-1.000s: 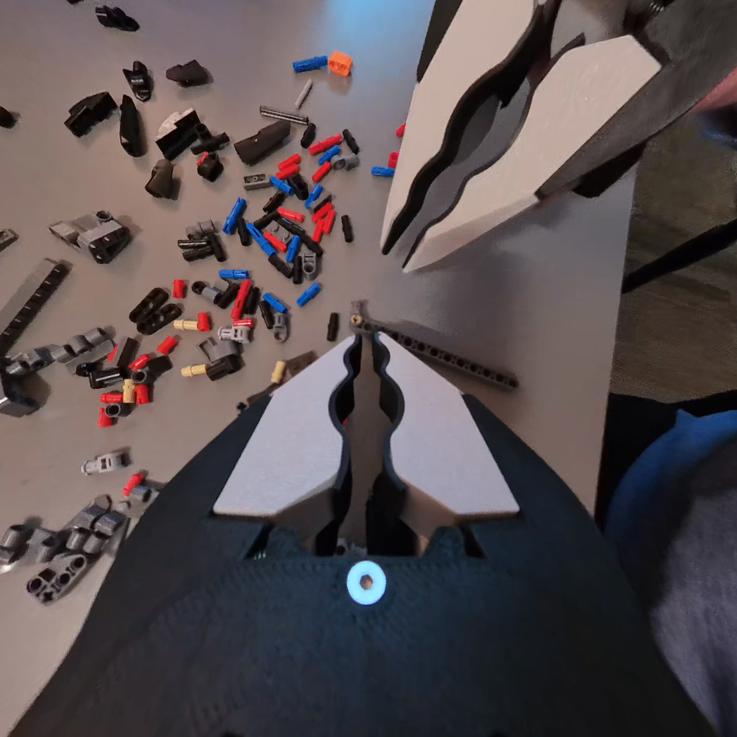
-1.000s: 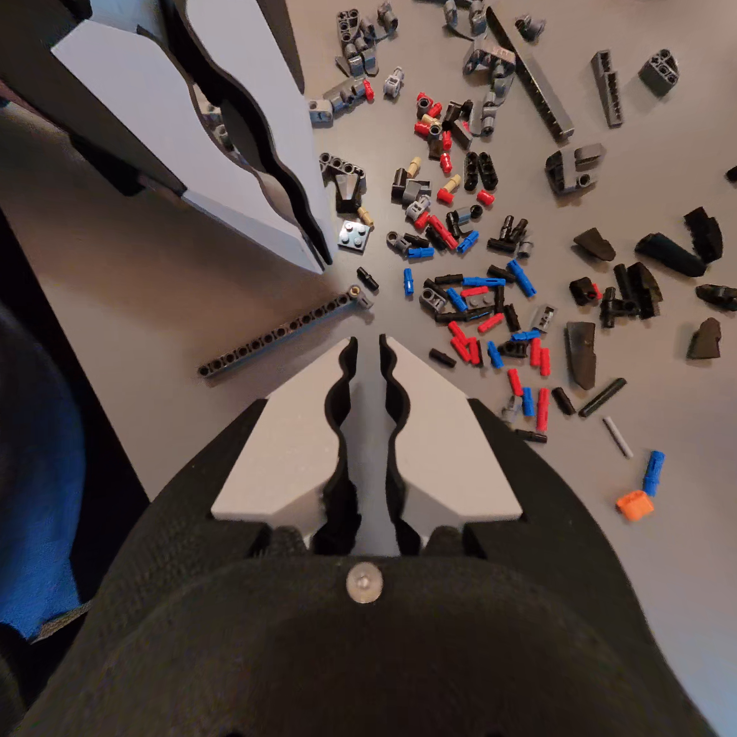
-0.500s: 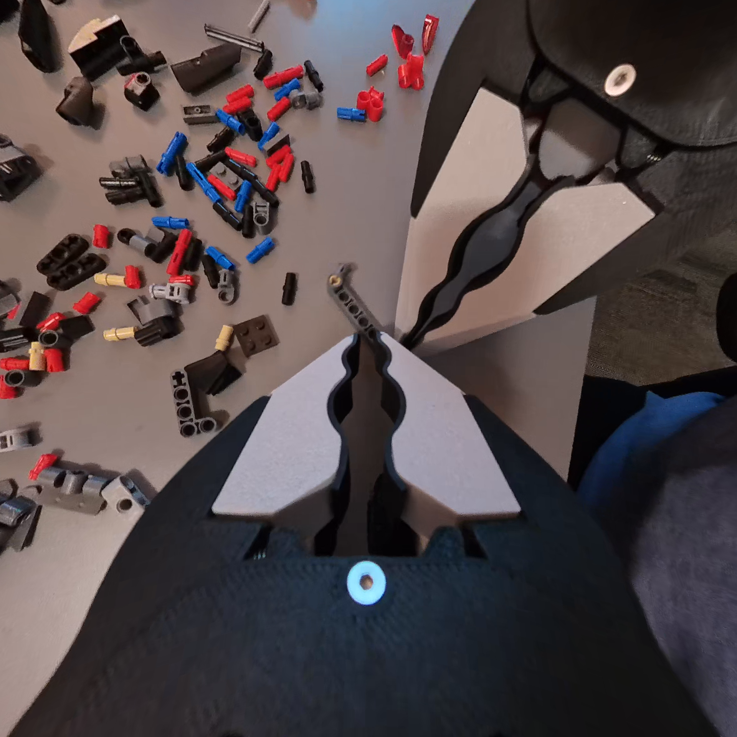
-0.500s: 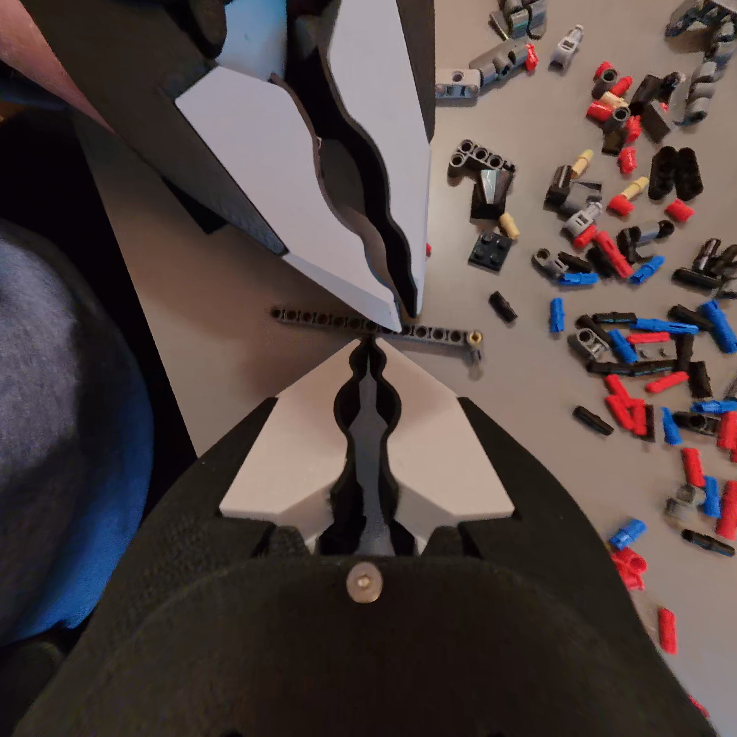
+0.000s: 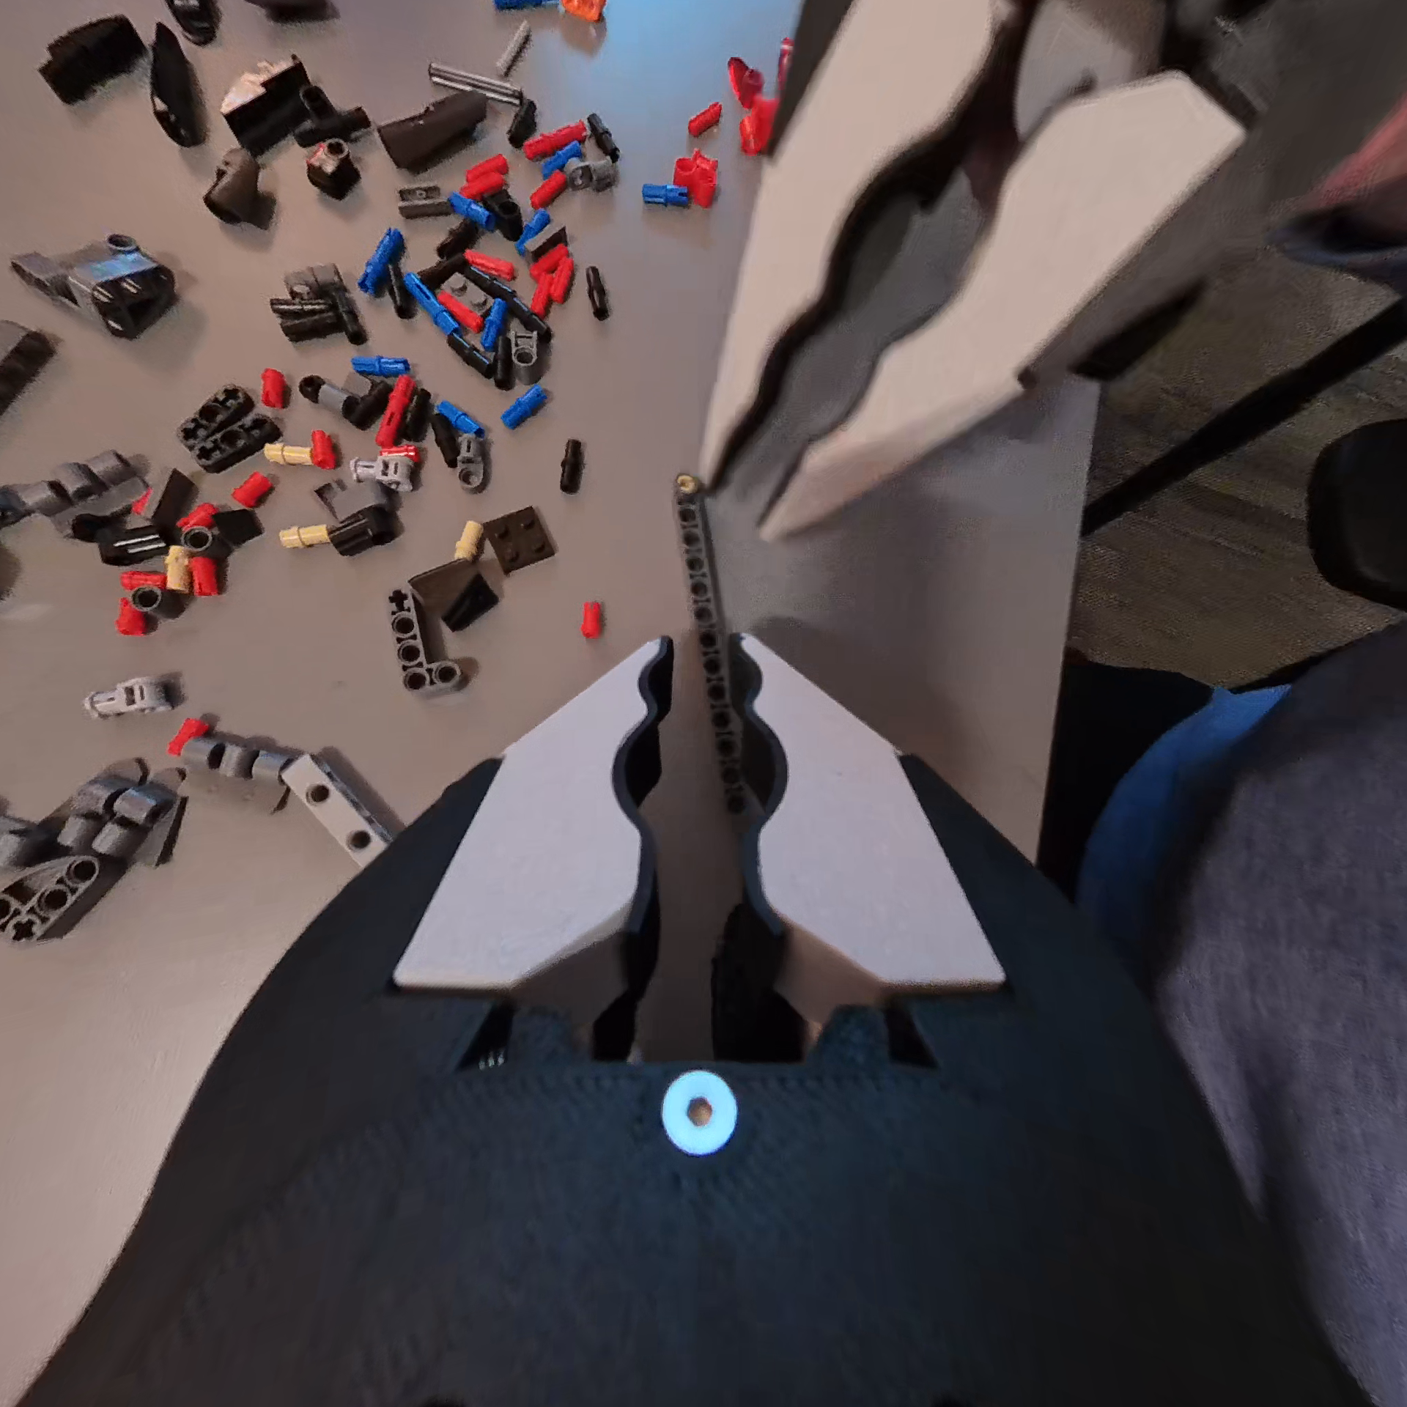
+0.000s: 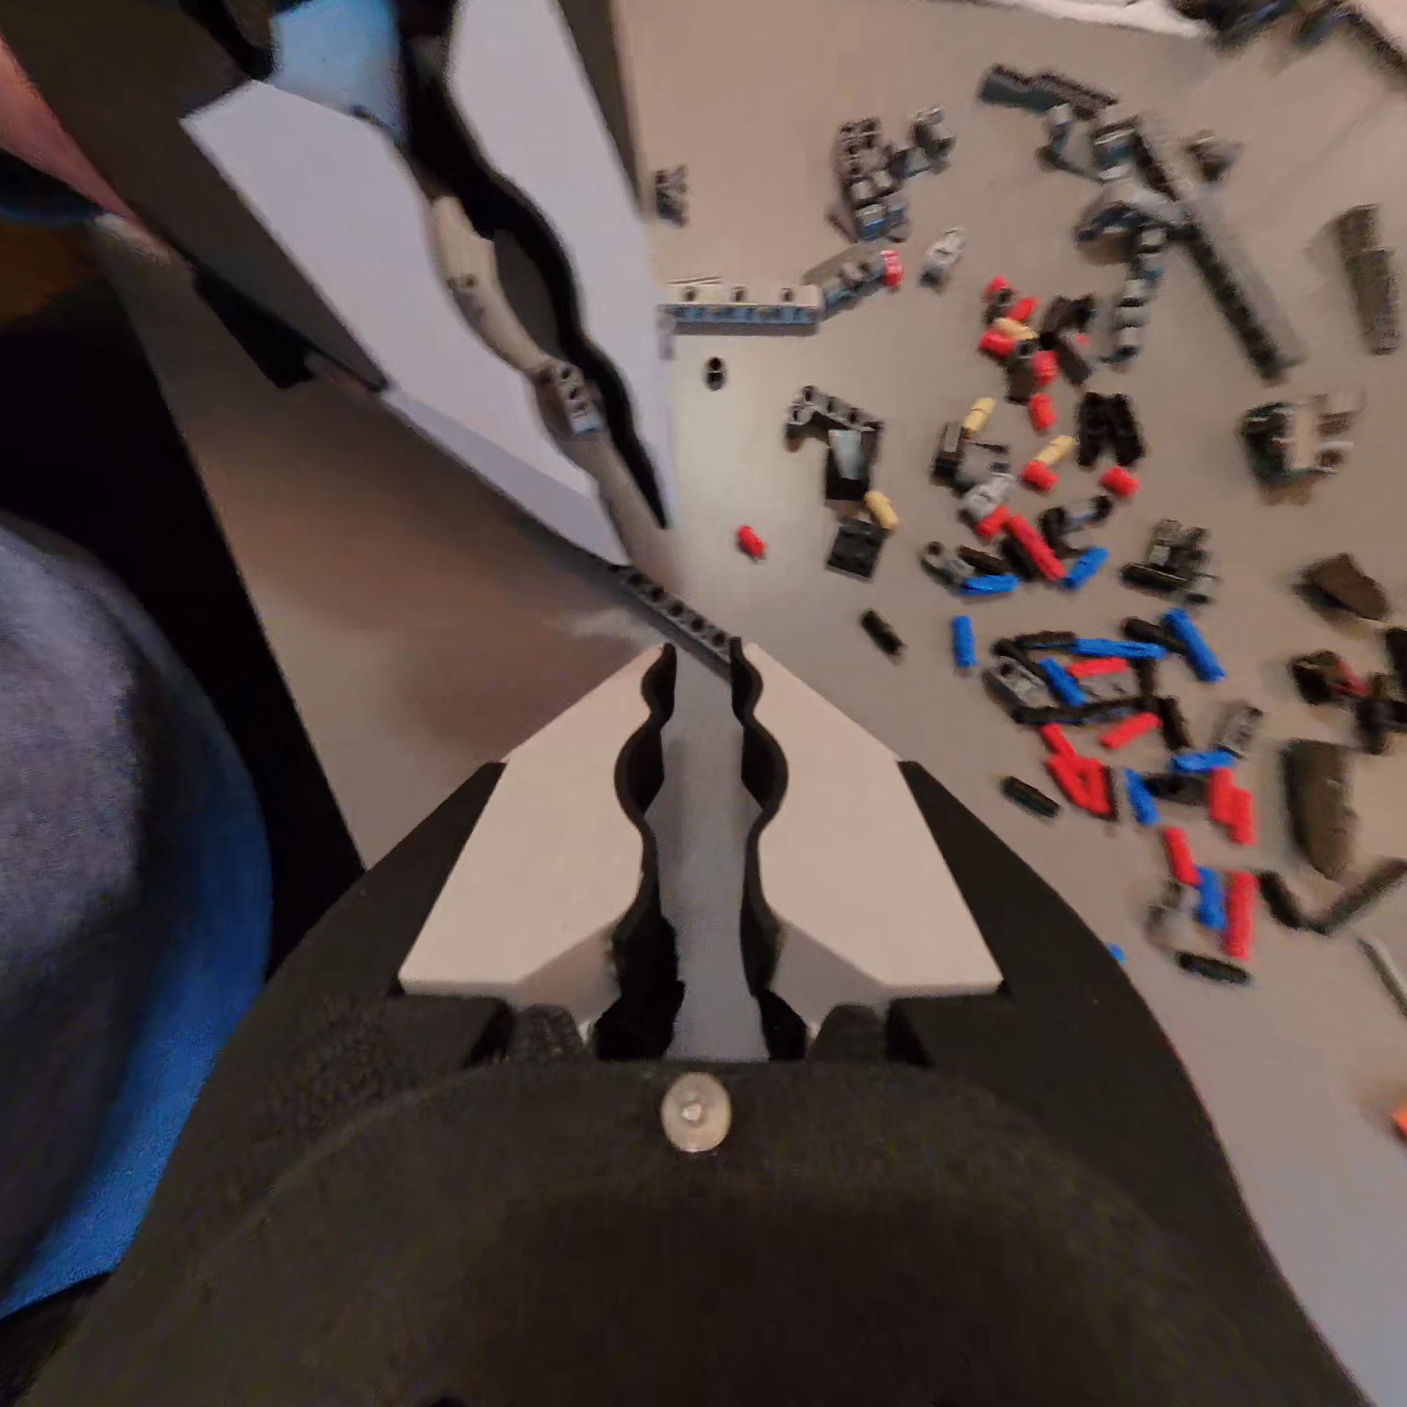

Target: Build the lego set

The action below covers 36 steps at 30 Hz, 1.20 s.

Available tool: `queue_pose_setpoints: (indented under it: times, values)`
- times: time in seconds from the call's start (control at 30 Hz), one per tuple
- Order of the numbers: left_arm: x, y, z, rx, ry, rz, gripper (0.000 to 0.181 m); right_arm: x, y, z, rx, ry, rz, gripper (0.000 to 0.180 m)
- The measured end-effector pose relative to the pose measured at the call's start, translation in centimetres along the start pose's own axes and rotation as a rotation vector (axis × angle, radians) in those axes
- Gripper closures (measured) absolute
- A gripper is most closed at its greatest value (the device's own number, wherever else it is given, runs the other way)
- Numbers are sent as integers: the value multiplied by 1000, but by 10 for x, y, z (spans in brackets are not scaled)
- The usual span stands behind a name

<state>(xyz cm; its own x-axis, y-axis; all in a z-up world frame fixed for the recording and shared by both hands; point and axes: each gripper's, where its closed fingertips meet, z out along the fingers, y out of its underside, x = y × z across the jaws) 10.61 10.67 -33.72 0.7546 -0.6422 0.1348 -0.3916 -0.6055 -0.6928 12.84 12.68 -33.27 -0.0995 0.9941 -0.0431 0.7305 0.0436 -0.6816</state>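
A long dark grey beam with holes point(image 5: 697, 563) lies on the grey table point(image 5: 914, 609), with a tan pin point(image 5: 685, 482) in its far end. My left gripper point(image 5: 702, 647) is open and straddles the beam's near half, which runs along the gap close to the right finger. My right gripper point(image 6: 702, 655) is open, and its right fingertip sits at one end of the beam point(image 6: 677, 609). In the left wrist view the right gripper point(image 5: 742, 506) hangs blurred just beyond the beam's far end. In the right wrist view the left gripper point(image 6: 639, 537) covers the beam's other part.
Loose red, blue and black pins point(image 5: 472, 304) and dark shell pieces spread over the table's left and far side; they also show in the right wrist view point(image 6: 1104, 685). A red pin point(image 5: 591, 618), a dark 2x2 plate point(image 5: 521, 537) and a light grey beam point(image 5: 335, 815) lie near my left gripper. The table edge point(image 5: 1062, 571) and a person's blue sleeve point(image 5: 1188, 799) are close on the right. Less than 4 cm separates the two grippers' tips.
The right gripper was shut on the beam and has opened and drawn back. The beam has swung into line with the left gripper, whose fingers have spread around it.
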Motion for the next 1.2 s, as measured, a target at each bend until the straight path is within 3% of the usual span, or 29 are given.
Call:
queue_pose_setpoints:
  times: [0.3, 0.57, 1.2]
  values:
    - [8, 11, 11, -38, -103, 82, 155, 22, 19, 10, -39, 89, -43, 157]
    - [0, 17, 19, -93, -190, 133, 175, 24, 26, 13, -85, 85, -10, 172]
    - [1, 15, 21, -82, -251, 163, 175, 27, 27, 10, -91, 217, 93, 173]
